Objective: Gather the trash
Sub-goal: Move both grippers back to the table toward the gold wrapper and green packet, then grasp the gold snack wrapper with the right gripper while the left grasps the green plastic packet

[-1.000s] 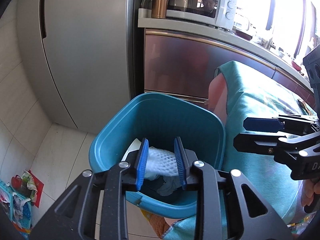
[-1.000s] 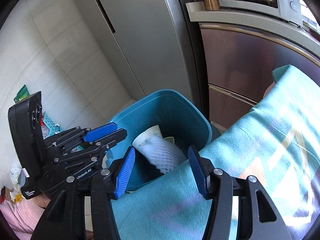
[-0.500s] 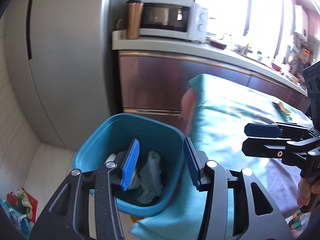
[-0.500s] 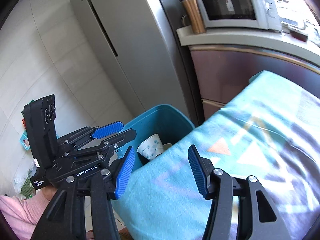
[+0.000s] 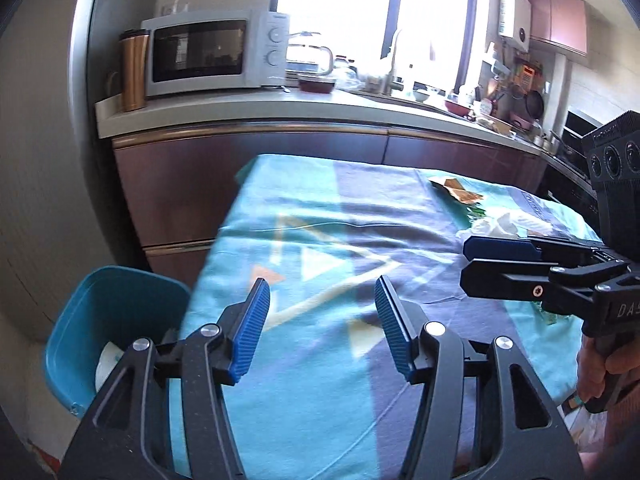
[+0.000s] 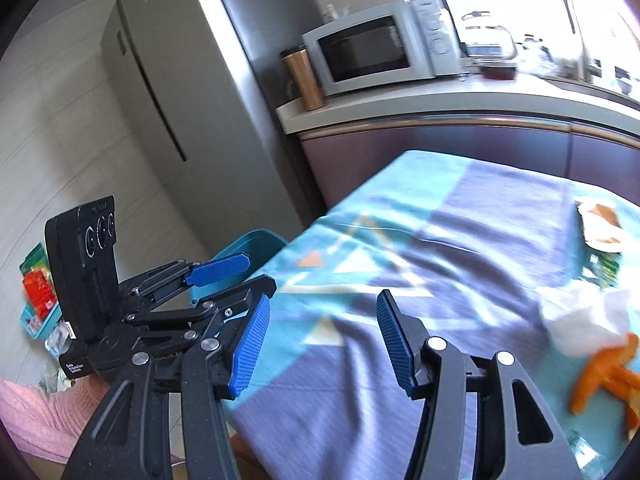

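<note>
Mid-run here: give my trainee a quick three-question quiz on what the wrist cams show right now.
1. True or false: the left claw holds a piece of trash.
2. Which lies on the tablecloth? A) orange peel B) a spoon C) a bottle
3. Fill in: the blue bin stands on the floor beside the ____.

Key:
1. False; its jaws have just been opening and nothing is between them.
2. A, the orange peel, next to a white tissue.
3. Table.
</note>
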A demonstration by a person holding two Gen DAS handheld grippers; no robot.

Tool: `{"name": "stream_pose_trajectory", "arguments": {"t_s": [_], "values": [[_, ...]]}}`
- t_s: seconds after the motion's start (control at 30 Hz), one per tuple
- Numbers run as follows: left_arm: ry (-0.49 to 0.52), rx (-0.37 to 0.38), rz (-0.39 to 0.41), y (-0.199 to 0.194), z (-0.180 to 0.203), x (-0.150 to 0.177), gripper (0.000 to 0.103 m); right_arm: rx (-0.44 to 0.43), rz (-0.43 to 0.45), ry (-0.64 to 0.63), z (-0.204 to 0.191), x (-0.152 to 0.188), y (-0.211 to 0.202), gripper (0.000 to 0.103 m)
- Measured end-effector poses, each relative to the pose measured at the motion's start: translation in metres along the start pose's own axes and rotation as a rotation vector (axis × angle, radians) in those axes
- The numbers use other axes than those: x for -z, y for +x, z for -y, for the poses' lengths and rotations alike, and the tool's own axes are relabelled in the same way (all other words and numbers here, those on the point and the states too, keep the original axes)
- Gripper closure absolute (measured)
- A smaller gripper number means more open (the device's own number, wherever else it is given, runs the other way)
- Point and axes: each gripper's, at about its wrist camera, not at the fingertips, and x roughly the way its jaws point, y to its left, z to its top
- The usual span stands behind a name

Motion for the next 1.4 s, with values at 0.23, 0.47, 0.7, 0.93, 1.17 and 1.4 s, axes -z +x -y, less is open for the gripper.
{"name": "stream_pose_trajectory", "arguments": {"t_s": [0.23,0.47,0.7,0.93,1.17,1.4], "values": [[0.100,0.097,-0.027,0.025,0.064,-0.008,0.049,0.119,0.070,0.089,0.051,0.016,-0.051,0.050],[0.188,0.217,-0.061,0.034,0.118,-0.005,0.047,0.261,0.136,0.199,0.109,0.042,-0.106,0.050],[0.245,0.387,-0.149,0.047,0.174,0.011,0.046,0.436,0.177,0.349,0.172,0.072,-0.149,0.050],[0.269,0.444,-0.228,0.062,0.209,0.021,0.043,0.483,0.164,0.441,0.216,0.089,-0.153,0.047],[0.237,0.466,-0.308,0.083,0.220,0.023,0.043,0.416,0.161,0.508,0.237,0.089,-0.144,0.044],[0.182,0.498,-0.359,0.098,0.224,0.021,0.059,0.390,0.133,0.523,0.241,0.086,-0.136,0.054]]}}
